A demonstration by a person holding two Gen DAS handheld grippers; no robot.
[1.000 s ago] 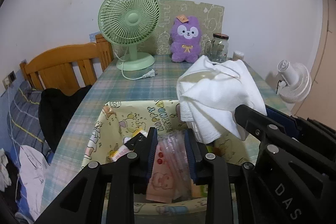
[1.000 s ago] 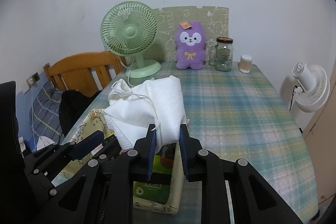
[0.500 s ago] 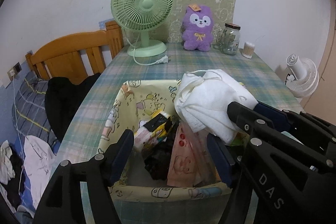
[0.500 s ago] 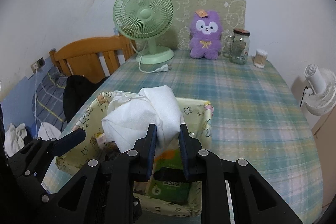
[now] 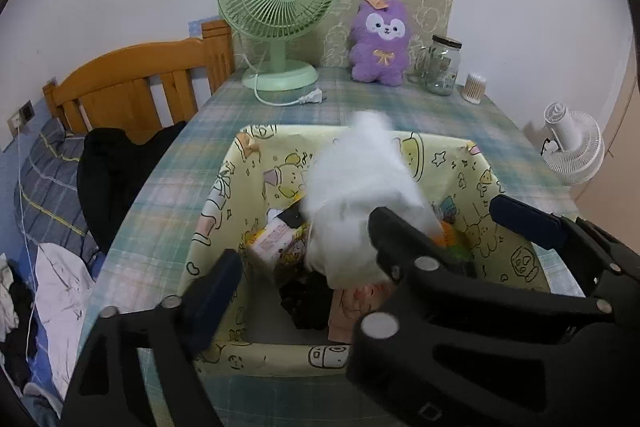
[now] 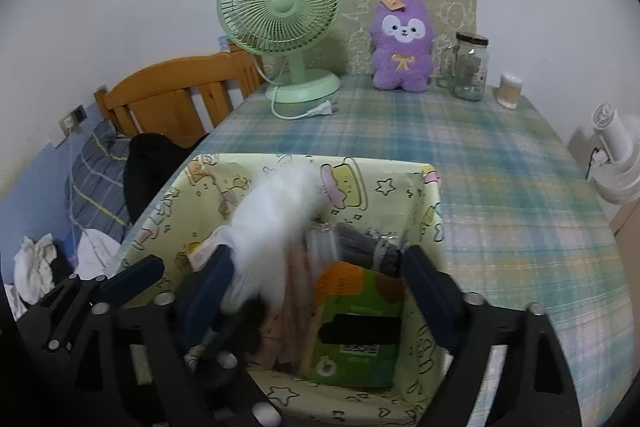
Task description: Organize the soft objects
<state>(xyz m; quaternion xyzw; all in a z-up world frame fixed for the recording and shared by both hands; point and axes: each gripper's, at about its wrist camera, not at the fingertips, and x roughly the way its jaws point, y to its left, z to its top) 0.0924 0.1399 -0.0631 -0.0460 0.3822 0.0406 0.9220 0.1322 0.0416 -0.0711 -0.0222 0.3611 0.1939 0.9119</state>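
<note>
1. Opening over the yellow cartoon-printed fabric bin (image 5: 224, 219), the left tongs (image 5: 304, 279) have just spread wide, nothing pressed between them.
2. Dropping blurred into the bin's middle, the white folded cloth (image 6: 276, 223) is freed.
3. Right tongs (image 6: 316, 287) have just gaped too, so this item is likely stowed.

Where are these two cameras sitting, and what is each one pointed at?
Left wrist view: rides the left gripper, looking down into the yellow cartoon-print bin; its own open fingers show, and the right gripper crosses in from the right.
Right wrist view: rides the right gripper, looking into the same bin; its fingers spread wide, the left gripper at lower left.
Both share: blurred white cloth over the bin, green fan, purple plush.
</note>
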